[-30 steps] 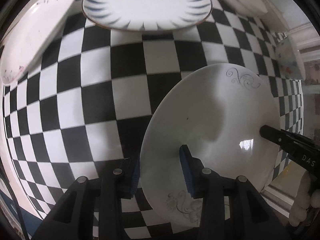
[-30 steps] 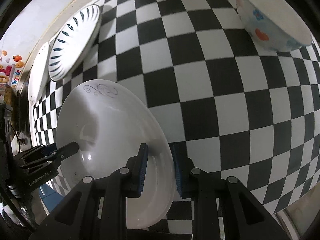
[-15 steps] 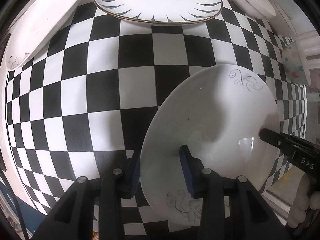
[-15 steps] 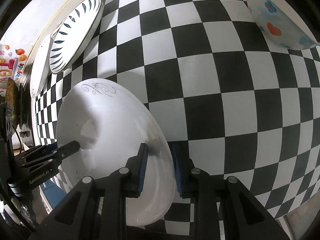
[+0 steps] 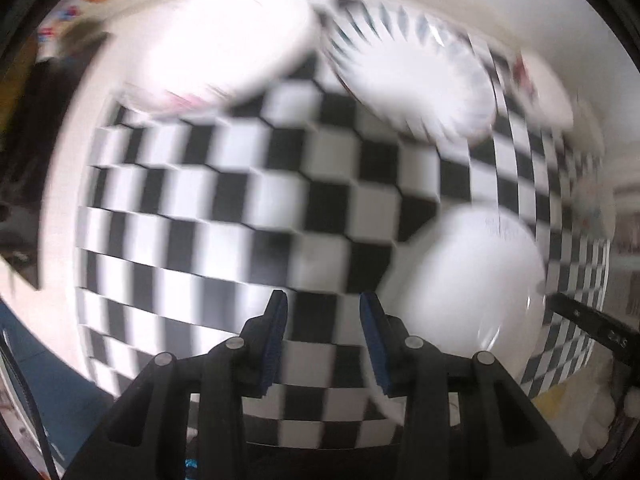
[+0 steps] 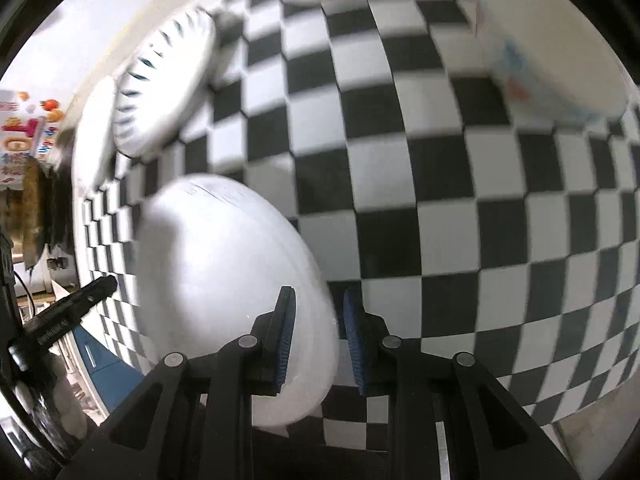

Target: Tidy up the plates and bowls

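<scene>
We find our right gripper (image 6: pixel 316 340) clamped on the round white ceramic plate's (image 6: pixel 224 280) rim, our left gripper (image 5: pixel 324 340) empty, jaws apart beside that plate.

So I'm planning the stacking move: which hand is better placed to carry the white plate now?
Right. The right tongs straddle the white plate at its rim; the left tongs stand empty beside it.
</scene>
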`<control>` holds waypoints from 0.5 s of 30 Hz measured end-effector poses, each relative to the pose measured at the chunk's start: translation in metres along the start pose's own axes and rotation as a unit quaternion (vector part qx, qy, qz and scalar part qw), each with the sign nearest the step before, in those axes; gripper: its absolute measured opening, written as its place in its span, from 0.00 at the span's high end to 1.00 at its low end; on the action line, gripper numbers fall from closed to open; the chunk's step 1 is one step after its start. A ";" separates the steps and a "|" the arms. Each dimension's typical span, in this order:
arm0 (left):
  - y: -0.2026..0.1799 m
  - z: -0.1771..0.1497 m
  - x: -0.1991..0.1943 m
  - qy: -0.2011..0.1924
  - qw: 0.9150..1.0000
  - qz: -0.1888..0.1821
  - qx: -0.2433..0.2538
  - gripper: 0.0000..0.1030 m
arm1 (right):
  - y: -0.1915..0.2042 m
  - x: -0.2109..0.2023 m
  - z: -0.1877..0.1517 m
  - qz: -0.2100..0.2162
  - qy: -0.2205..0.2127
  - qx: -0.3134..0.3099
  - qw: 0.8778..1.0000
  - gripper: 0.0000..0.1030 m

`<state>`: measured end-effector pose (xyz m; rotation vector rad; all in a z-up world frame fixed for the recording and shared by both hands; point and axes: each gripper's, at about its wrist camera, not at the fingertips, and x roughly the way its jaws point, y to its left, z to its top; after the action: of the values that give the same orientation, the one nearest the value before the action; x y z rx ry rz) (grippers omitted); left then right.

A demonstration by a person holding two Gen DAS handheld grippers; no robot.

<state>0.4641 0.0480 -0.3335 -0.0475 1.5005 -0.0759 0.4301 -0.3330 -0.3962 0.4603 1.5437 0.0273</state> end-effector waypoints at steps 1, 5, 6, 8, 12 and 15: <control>0.010 0.003 -0.010 -0.012 1.000 0.001 -0.008 0.66 | 0.008 -0.013 0.002 0.005 -0.016 -0.009 1.000 0.71; 0.058 0.041 -0.039 -0.050 0.997 -0.011 -0.059 0.58 | 0.045 -0.049 0.018 0.066 -0.082 -0.017 0.994 0.25; 0.075 0.052 -0.041 -0.057 0.996 -0.011 -0.074 0.55 | 0.060 -0.054 0.026 0.088 -0.098 -0.020 0.991 0.16; 0.096 0.077 -0.033 -0.059 0.993 -0.014 -0.098 0.54 | 0.091 -0.051 0.046 0.103 -0.099 -0.035 0.989 0.15; 0.138 0.111 -0.005 -0.039 0.989 -0.036 -0.137 0.54 | 0.169 -0.023 0.097 0.087 -0.077 -0.088 0.989 0.15; 0.163 0.139 0.027 -0.021 0.985 -0.058 -0.162 0.54 | 0.221 0.009 0.140 0.083 -0.048 -0.118 0.988 0.15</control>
<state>0.6083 0.2060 -0.3631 -0.3958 1.4553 0.0754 0.6246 -0.1660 -0.3440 0.3942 1.3843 0.3099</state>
